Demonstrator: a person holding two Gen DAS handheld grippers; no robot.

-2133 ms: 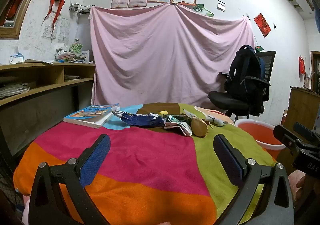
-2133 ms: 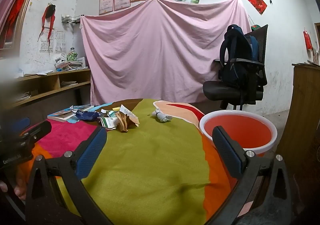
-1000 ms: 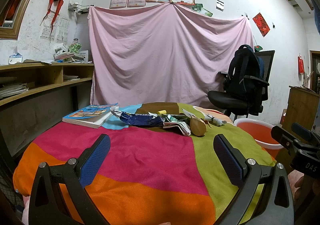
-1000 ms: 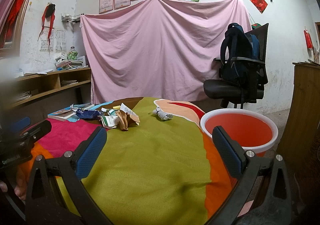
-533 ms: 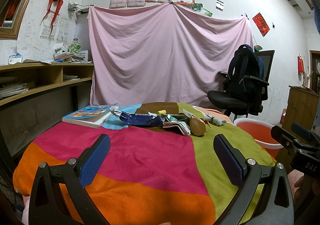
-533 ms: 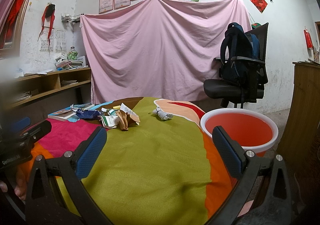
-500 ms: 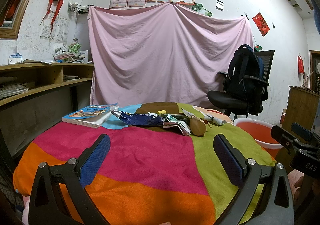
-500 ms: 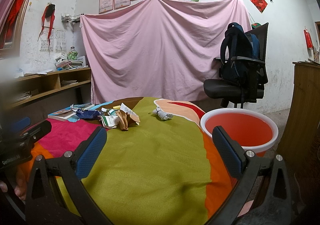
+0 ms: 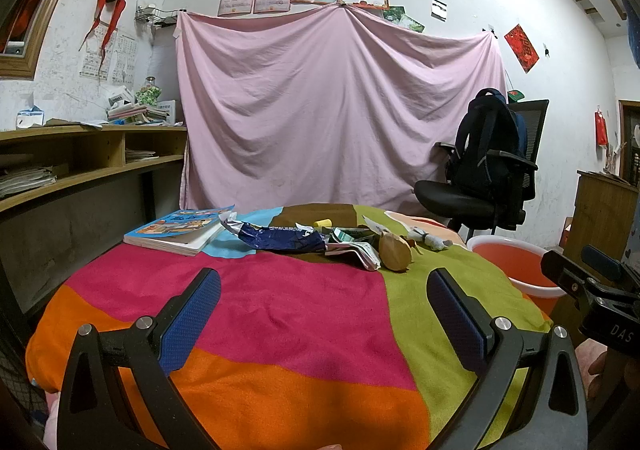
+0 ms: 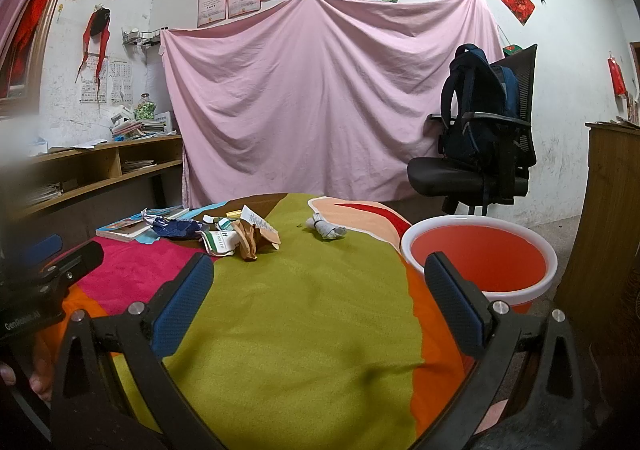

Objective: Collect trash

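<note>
Trash lies in a loose heap at the far side of the cloth-covered table (image 9: pixel 280 310): a crumpled dark blue wrapper (image 9: pixel 280 240), a green and white packet (image 9: pixel 354 246), a brown crumpled bag (image 9: pixel 395 256) and a grey wad (image 9: pixel 434 241). My left gripper (image 9: pixel 324 310) hovers open above the table's near side, well short of the heap. In the right wrist view the same brown bag (image 10: pixel 250 240), packet (image 10: pixel 218 240), blue wrapper (image 10: pixel 174 228) and grey wad (image 10: pixel 328 230) show ahead. My right gripper (image 10: pixel 318 298) is open and holds nothing. An orange bucket (image 10: pixel 480 266) stands right of the table.
A picture book (image 9: pixel 176 230) lies at the table's far left. An office chair with a dark backpack (image 9: pixel 488 154) stands behind the bucket (image 9: pixel 516 274). Wooden shelves (image 9: pixel 80 170) run along the left wall, a wooden cabinet (image 10: pixel 612 230) on the right. A pink sheet hangs behind.
Both views have shifted only slightly over the two seconds; the grippers stay open and the trash has not moved.
</note>
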